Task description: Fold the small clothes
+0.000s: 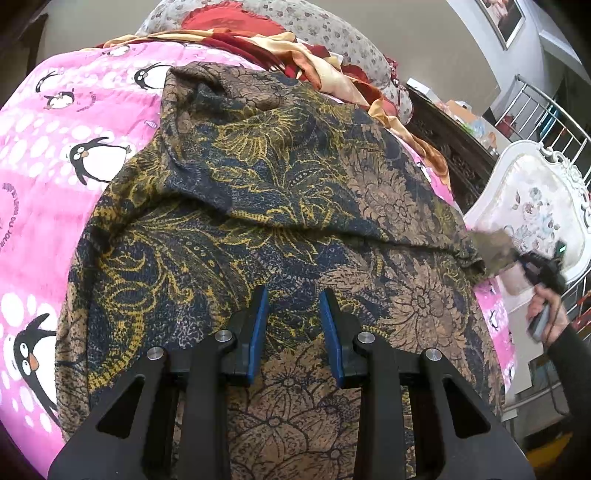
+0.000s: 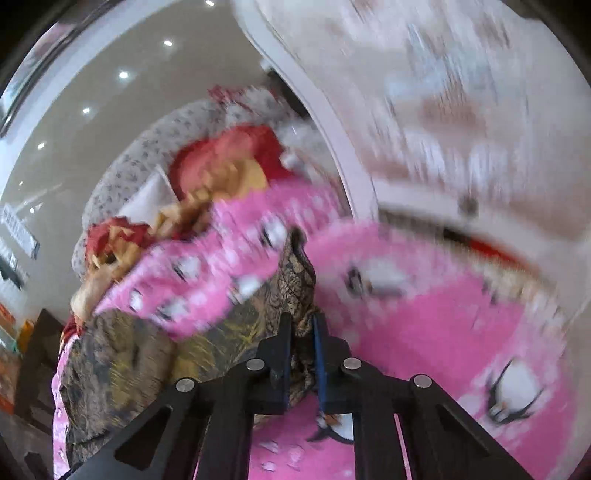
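Left gripper [image 1: 293, 306], lower centre of the left wrist view: its blue-padded fingers [image 1: 258, 332] stand apart just above the patterned garment [image 1: 258, 206]; whether any cloth is caught between them cannot be told. The garment, a dark blue and tan floral knit, spreads across the middle of the frame over a pink penguin blanket [image 1: 55, 166], with a fold running from centre to right edge. At that right edge the right gripper [image 1: 532, 264] grasps a corner of the garment, held by a hand [image 1: 546, 310] in a dark sleeve.

Right gripper [image 2: 301, 339], lower centre of the right wrist view: jaws clenched on a bunched strip of the garment [image 2: 291, 280], which rises between the pads and trails to the lower left. The pink blanket [image 2: 443, 332] surrounds it. The view is strongly blurred. A red and gold cloth [image 1: 236, 33] lies at upper centre, and a white ornate chair [image 1: 535, 206] at right.
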`<state>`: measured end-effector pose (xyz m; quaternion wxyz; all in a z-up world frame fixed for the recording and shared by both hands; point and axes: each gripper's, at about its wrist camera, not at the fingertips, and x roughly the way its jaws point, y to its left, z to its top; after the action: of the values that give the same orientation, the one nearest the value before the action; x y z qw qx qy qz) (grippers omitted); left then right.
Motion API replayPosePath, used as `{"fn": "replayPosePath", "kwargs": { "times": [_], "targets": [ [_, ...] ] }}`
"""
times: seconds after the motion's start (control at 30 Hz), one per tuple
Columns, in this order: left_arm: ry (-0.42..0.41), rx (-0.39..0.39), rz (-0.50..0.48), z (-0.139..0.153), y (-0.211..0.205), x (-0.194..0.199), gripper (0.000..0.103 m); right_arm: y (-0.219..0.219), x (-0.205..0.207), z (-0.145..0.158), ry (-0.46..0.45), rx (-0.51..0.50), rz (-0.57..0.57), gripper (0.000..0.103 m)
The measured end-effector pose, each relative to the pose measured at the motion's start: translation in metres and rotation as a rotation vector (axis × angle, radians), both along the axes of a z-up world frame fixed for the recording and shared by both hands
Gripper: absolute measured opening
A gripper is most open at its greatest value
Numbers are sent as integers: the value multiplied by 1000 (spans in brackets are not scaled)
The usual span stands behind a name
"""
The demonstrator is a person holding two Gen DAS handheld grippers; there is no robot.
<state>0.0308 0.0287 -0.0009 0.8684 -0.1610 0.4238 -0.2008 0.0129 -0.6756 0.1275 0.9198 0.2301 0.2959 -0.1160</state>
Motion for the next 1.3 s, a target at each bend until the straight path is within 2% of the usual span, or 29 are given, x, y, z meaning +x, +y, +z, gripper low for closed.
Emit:
{"fn": "replayPosePath", "kwargs": {
  "times": [0.13,0.27,0.33,0.4,0.5,0.57,0.67,0.77,0.83,0.87,0.9,0.97,1.07,1.2,1.3],
  "targets": [
    [2,-18,2,0,2,-1,28,7,-13,95,-113,-164,-12,9],
    [2,-23,3,0,2,-1,28,24,-27,176,-218,-298,3,7],
    [2,-19,3,0,2,-1,28,42,-27,202,-261,-301,61,7],
    [5,-10,2,0,2,0,28,73,-18,209,-276,-305,156,7],
    [-2,6,1,0,2,-2,28,124,9,186,-219,-264,307,7],
    [0,-4,1,0,2,-2,28,145,27,151,-132,-220,325,7],
    [11,-58,0,-2,8,-2,28,141,37,92,5,-178,253,7],
    [19,-87,0,-3,11,-2,28,86,21,51,106,-184,78,9],
    [13,-60,1,-2,7,-2,28,56,12,42,139,-202,25,14],
    [7,-39,1,-1,4,-2,28,43,8,39,159,-225,3,23],
    [2,-20,2,0,1,-3,28,33,8,37,181,-250,-14,39],
    [-3,6,3,1,-2,-3,28,21,17,34,204,-275,-2,56],
    [-1,5,4,0,-1,-2,28,22,54,26,242,-275,86,56],
    [3,-5,6,-1,0,-1,28,47,116,-10,384,-345,190,56],
    [3,-3,6,-1,0,-1,28,57,148,-40,489,-410,183,56]
  ]
}}
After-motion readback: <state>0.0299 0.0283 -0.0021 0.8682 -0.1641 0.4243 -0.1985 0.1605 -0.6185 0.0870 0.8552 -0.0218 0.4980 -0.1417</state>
